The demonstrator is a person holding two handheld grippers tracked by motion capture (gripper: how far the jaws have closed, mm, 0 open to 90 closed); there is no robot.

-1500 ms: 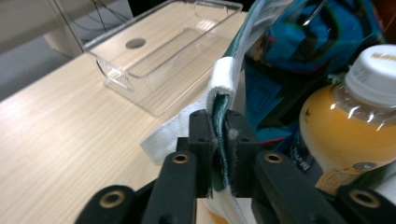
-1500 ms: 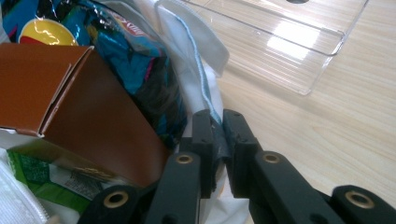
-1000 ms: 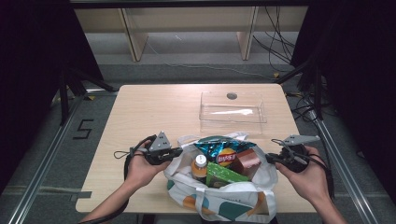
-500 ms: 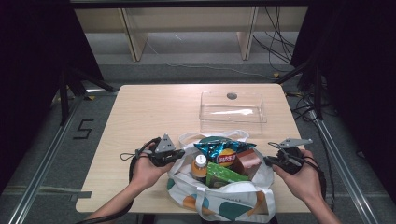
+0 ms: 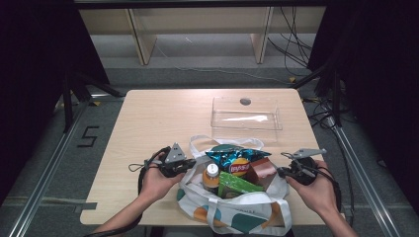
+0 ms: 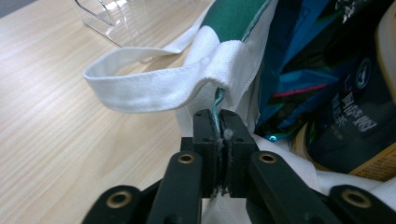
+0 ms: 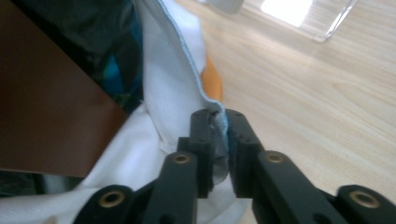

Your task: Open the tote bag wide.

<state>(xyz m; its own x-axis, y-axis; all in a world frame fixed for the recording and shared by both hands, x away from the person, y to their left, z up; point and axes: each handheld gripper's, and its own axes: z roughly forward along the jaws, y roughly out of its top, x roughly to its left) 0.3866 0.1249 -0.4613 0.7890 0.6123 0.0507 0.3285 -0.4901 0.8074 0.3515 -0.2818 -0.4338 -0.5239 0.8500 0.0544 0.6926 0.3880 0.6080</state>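
Pinching opposite edges of the tote bag [image 5: 232, 215], the left gripper [image 6: 217, 135] and right gripper [image 7: 218, 135] are each closed on its white fabric rim. It sits at the worktop's [image 5: 163, 118] near edge, full of snacks; unpacking seems not yet begun.

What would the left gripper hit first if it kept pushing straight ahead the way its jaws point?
The left gripper already pinches the tote bag's rim. Straight ahead, it would likely press into that fabric first, then the white handle loop just beyond it.
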